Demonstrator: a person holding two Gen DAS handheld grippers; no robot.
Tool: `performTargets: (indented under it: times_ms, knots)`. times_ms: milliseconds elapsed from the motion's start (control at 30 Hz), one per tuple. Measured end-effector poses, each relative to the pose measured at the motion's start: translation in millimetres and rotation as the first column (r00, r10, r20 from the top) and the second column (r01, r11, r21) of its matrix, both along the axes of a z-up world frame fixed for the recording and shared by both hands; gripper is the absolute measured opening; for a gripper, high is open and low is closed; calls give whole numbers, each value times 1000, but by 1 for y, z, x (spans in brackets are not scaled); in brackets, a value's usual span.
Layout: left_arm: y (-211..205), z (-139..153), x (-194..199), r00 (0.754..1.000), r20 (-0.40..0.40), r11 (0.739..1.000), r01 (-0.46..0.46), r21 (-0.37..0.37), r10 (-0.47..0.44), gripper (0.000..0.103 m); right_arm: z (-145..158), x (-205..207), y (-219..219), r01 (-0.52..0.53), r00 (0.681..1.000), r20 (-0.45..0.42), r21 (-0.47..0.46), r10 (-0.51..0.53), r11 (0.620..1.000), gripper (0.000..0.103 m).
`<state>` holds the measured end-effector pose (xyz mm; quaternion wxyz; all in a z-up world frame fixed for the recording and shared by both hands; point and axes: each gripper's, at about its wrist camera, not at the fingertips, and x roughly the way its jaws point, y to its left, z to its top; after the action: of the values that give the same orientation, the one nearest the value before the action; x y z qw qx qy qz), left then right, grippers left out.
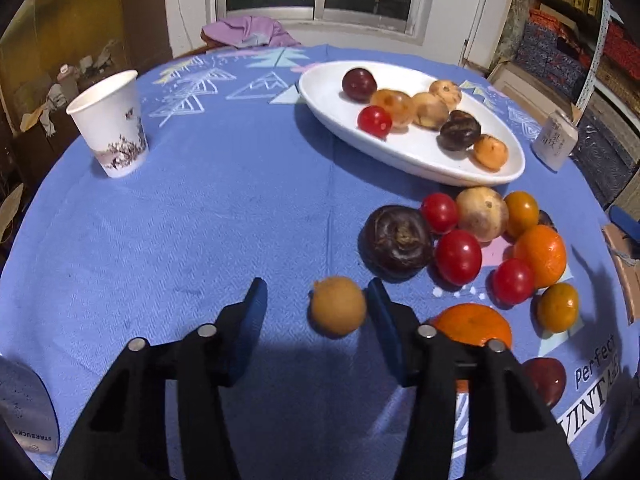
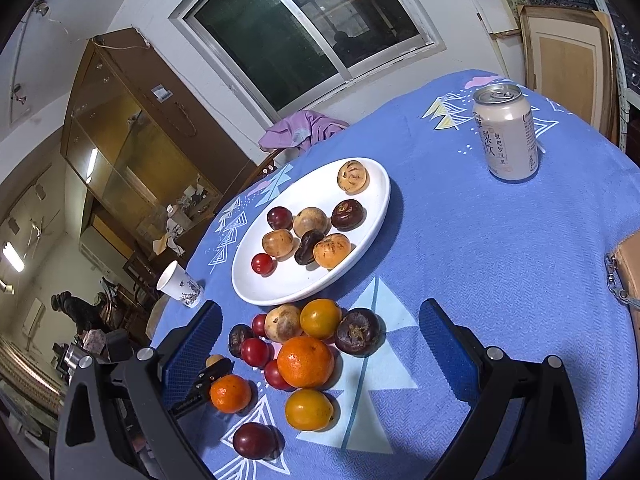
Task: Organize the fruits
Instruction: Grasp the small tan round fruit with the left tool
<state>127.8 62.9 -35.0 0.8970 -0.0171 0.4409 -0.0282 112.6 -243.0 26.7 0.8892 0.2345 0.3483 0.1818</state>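
On the blue cloth [image 1: 200, 220], short of the plate [image 1: 332, 104], a tan fruit [image 1: 338, 306] sits between the left gripper [image 1: 318, 300] pads, touching one only; centre it before closing. Right gripper [image 2: 320, 328] gapes empty.

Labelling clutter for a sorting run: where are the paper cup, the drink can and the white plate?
paper cup [image 1: 114, 136], left wrist view, side wall.
drink can [image 2: 507, 140], right wrist view, printed side.
white plate [image 2: 280, 284], right wrist view, bare near part.

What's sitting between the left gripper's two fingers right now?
In the left wrist view, a small tan fruit lies on the blue tablecloth between the left gripper's fingers, close by the right-hand one; a gap remains on the other side.
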Motion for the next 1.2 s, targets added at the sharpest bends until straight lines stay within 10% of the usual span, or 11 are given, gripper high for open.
performTargets:
  times_ms: [700, 967, 1200]
  knots:
    - [-18, 1, -12, 996, 51, 997, 71, 24, -72, 25, 4, -6, 13, -42, 999, 24, -73, 44, 996, 100]
    - [-17, 7, -18, 993, 86, 997, 82, 9, -83, 25, -8, -38, 58, -180, 980, 29, -319, 199, 931, 99]
    - [-19, 8, -19, 993, 90, 997, 76, 24, -78, 25, -46, -39, 92, -260, 965, -91, -469, 246, 844, 45]
